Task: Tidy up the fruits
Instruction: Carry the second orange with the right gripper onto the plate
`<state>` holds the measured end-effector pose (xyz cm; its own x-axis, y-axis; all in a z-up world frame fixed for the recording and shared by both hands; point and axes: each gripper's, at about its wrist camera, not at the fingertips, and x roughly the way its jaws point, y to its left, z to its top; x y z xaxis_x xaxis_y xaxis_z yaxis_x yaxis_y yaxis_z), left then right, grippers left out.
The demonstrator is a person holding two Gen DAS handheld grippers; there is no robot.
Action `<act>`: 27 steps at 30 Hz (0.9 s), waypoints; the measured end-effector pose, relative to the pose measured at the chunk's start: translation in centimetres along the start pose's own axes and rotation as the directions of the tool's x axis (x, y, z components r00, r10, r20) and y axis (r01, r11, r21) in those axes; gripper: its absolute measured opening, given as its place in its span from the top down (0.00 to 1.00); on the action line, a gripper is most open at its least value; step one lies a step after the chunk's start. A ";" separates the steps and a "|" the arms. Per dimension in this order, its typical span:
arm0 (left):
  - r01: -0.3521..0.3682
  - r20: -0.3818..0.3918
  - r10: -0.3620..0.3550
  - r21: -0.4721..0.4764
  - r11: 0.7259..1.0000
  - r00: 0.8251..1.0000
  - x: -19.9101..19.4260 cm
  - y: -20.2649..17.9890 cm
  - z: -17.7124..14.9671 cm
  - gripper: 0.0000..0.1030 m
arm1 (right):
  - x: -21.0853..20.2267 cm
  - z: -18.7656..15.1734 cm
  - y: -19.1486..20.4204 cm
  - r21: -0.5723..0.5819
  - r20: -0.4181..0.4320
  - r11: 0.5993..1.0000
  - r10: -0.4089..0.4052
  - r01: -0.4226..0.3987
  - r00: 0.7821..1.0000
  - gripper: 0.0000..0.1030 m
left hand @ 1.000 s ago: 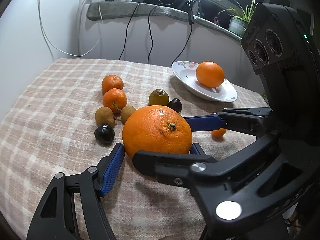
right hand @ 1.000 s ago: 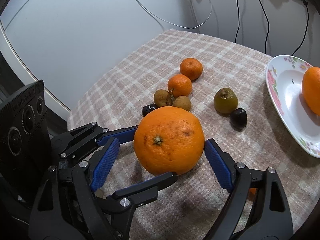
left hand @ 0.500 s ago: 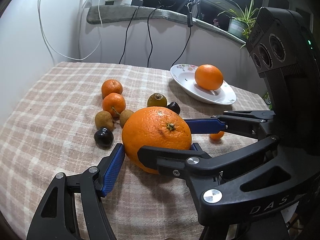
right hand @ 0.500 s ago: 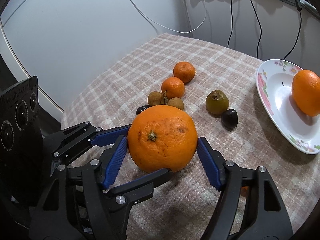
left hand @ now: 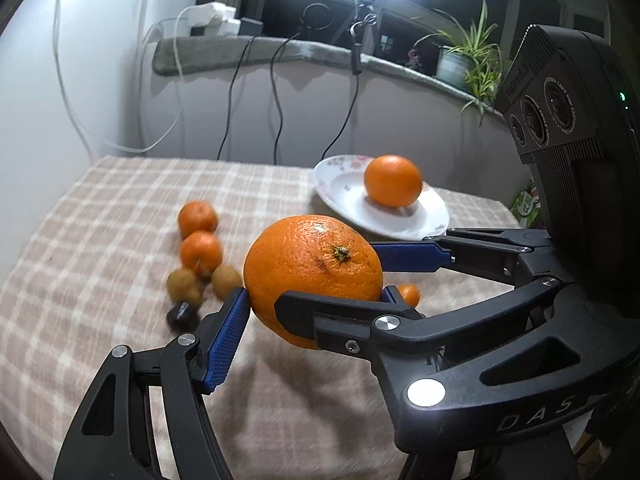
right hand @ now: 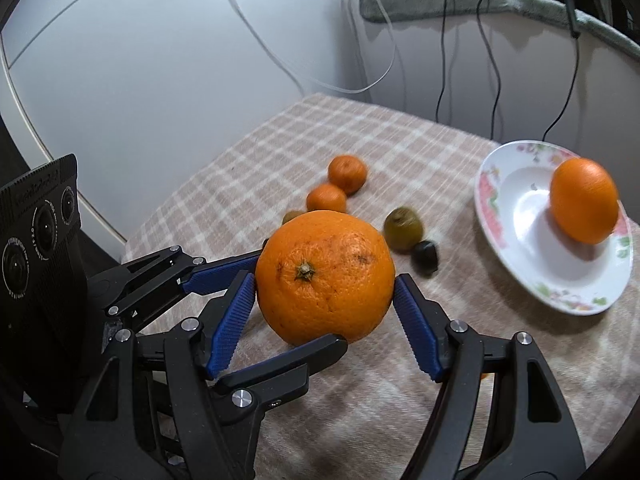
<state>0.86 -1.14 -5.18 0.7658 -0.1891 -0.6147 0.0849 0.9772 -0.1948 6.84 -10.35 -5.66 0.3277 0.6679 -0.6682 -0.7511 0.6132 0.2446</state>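
A large orange (left hand: pixel 308 264) (right hand: pixel 324 276) hangs a little above the checked tablecloth (left hand: pixel 100 240), gripped from two sides. My left gripper (left hand: pixel 316 296) (right hand: pixel 302 300) is shut on it, and its right finger is mostly hidden. My right gripper (right hand: pixel 324 280) (left hand: pixel 328 276) is shut on it too, blue pads (right hand: pixel 232 320) pressing both flanks. Behind it lie two mandarins (left hand: pixel 198 218) (right hand: pixel 347 168), two brown fruits (left hand: pixel 184 284), a green-brown fruit (right hand: pixel 403 228) and dark fruits (right hand: pixel 426 256) (left hand: pixel 182 314). A second orange (left hand: pixel 393 180) (right hand: pixel 584 206) sits on a flowered white plate (left hand: pixel 332 192) (right hand: pixel 504 208) at the far right.
A small orange fruit (left hand: pixel 408 294) lies under the right gripper's fingers. A wall (right hand: pixel 160 80) runs along the table's left side. Behind the table a grey ledge (left hand: pixel 240 52) carries hanging cables, a bright lamp and a potted plant (left hand: pixel 460 60).
The right gripper's pads closed onto the large orange. Both grippers then rose together, lifting the orange off the tablecloth. The other fruits stayed put.
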 end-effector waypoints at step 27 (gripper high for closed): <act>0.102 0.029 -0.104 0.061 0.993 0.994 6.1 -4.3 5.5 0.35 | -2.8 2.8 -8.7 0.111 0.076 0.989 -0.106 0.097 0.991 0.28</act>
<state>8.72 -5.95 -3.91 0.7709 -0.2869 -0.5687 0.2017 0.9568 -0.2093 14.06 -16.40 -3.97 0.4481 0.6296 -0.6346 -0.6477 0.7180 0.2549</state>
